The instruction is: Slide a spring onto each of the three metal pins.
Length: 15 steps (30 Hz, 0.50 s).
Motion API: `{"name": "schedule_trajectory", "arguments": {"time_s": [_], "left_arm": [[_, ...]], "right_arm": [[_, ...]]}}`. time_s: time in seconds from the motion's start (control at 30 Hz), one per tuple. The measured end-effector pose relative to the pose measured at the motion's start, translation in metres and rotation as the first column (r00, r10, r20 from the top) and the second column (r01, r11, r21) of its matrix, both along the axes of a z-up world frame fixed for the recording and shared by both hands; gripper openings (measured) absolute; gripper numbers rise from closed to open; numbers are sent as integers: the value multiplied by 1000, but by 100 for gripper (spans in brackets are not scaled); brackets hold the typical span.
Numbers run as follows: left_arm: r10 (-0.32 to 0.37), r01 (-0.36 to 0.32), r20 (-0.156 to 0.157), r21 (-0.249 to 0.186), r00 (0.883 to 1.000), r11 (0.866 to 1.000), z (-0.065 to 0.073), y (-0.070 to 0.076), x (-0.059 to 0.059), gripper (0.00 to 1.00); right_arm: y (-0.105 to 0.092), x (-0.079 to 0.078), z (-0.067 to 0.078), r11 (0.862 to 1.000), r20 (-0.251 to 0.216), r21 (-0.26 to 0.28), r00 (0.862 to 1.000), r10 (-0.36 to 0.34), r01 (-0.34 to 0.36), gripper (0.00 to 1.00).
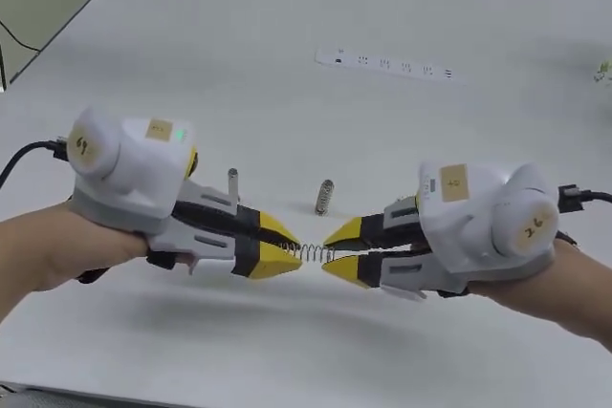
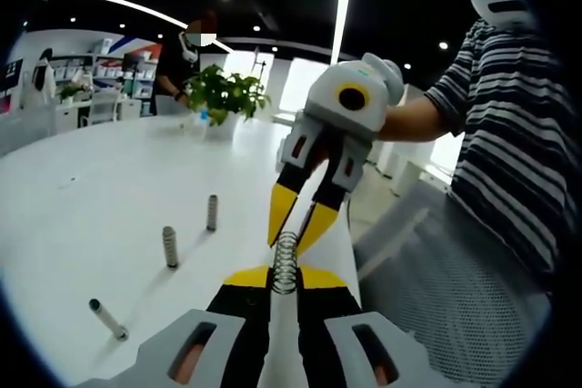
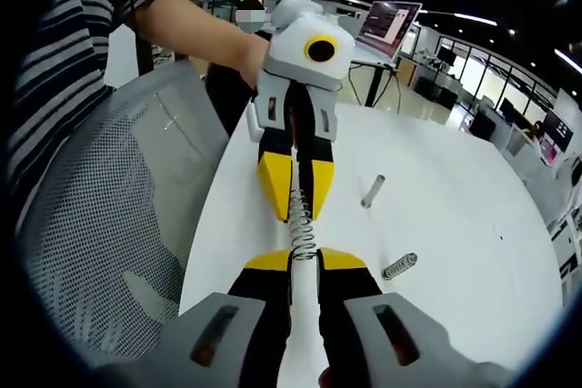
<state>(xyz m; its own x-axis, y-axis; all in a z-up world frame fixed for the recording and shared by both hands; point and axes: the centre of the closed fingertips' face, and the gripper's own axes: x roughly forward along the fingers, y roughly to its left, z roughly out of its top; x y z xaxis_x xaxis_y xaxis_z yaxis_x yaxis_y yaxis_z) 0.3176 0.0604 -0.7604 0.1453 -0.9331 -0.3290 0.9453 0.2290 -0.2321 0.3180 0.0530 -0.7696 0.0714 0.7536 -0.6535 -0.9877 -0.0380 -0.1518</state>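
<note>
White table underneath, power strip far back. Above it, left claw nearly shut, pinching one end of spring; right claw barely parted, gripping the other end. Tips almost meeting, coil level between them. Behind, bare pin upright; second pin nearby, sleeved in its own coil.

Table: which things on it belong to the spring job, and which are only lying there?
Job: spring, gripped by left gripper and right gripper; spring-covered pin; bare pin; third pin.
Lying about: power strip; potted plant.
</note>
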Motion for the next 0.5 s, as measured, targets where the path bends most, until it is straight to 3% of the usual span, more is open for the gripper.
{"name": "schedule_trajectory", "arguments": {"time_s": [0.3,0.5], "left_arm": [[6,-6,12,16,1000,1000,-2,2,2,2],[9,-10,18,25,1000,1000,-4,3,1,2]], "right_arm": [[9,1,23,999,9,38,1000,23,-23,7],[13,0,25,998,20,30,999,48,-49,7]]}}
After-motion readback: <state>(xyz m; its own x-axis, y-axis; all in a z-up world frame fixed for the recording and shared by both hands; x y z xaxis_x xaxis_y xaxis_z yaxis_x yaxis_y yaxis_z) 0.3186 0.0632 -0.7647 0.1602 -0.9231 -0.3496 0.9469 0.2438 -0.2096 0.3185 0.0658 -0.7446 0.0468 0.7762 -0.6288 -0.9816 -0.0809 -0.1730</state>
